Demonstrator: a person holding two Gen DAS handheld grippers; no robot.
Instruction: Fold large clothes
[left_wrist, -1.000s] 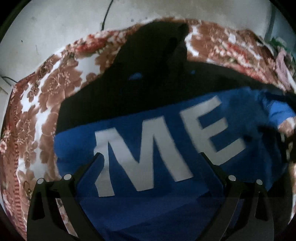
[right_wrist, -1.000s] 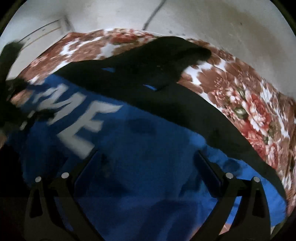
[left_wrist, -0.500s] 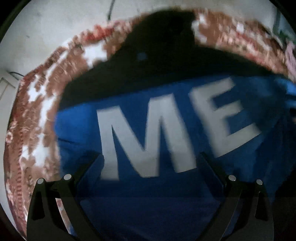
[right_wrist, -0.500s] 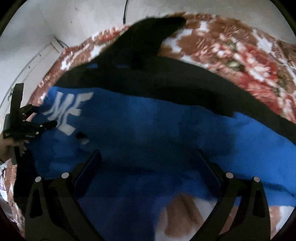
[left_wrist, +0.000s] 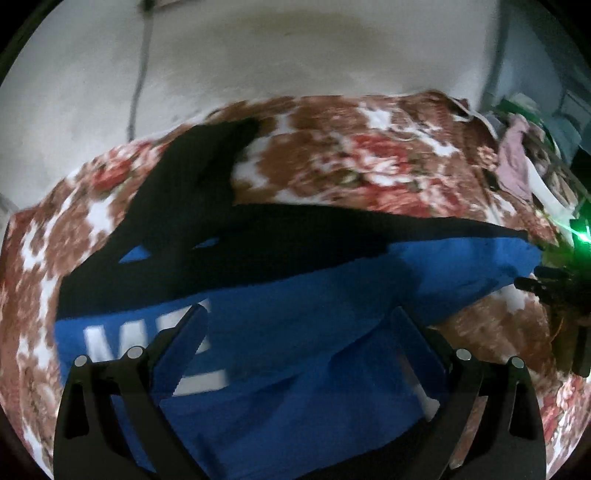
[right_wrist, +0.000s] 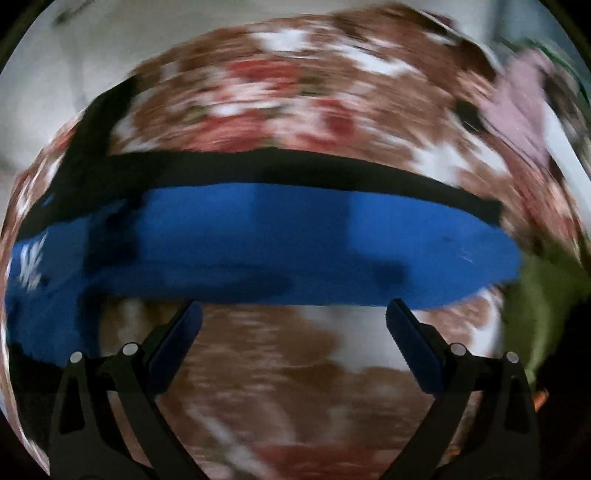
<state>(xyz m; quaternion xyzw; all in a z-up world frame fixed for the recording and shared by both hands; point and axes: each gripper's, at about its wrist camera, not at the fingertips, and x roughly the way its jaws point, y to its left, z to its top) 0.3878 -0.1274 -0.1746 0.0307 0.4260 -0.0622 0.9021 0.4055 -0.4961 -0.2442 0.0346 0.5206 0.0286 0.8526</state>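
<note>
A large blue and black garment (left_wrist: 303, 306) with white letters (left_wrist: 122, 343) lies spread on a floral bedspread (left_wrist: 351, 162). It also shows as a long blue band with a black edge in the blurred right wrist view (right_wrist: 295, 240). My left gripper (left_wrist: 299, 332) is open and empty just above the blue cloth. My right gripper (right_wrist: 293, 321) is open and empty over the bedspread (right_wrist: 280, 369), just short of the garment's near edge. The right gripper also shows in the left wrist view (left_wrist: 554, 291) at the garment's right end.
A pale wall (left_wrist: 295, 48) with a hanging cable (left_wrist: 138, 74) rises behind the bed. A pile of other clothes, one pink (left_wrist: 513, 162), lies at the far right. Something green (right_wrist: 535, 288) sits at the right in the right wrist view.
Both grippers have swung to the right along the garment. The white letters slid to the left in both views. The right gripper pulled back off the cloth, and the floral bedspread now shows between its fingers.
</note>
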